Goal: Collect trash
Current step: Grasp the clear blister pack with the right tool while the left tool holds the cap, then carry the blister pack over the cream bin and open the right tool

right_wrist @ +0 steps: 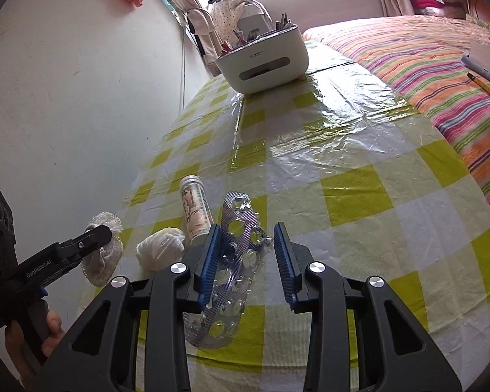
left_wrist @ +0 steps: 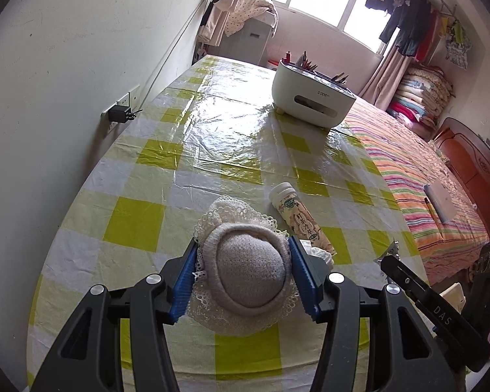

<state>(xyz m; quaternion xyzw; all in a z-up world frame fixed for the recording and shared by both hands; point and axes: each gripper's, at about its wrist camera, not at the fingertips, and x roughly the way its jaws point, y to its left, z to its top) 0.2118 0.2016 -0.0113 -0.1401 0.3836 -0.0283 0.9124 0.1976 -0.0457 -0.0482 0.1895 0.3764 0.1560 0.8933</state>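
Over the checked table [left_wrist: 212, 150], both downward-tilted claws grip: left [left_wrist: 245, 274] a knitted cap [left_wrist: 248, 271], right [right_wrist: 246, 254] a blister pack [right_wrist: 235, 261].

Both grippers [left_wrist: 243, 277] [right_wrist: 246, 261] are black with silver screws, ribbed blue fingers [left_wrist: 183, 281] and white lettering, perhaps "GenRobot.AI".

The left tool [left_wrist: 243, 276] grips a lace-trimmed knitted hat [left_wrist: 245, 277] above the checked tablecloth [left_wrist: 212, 130].
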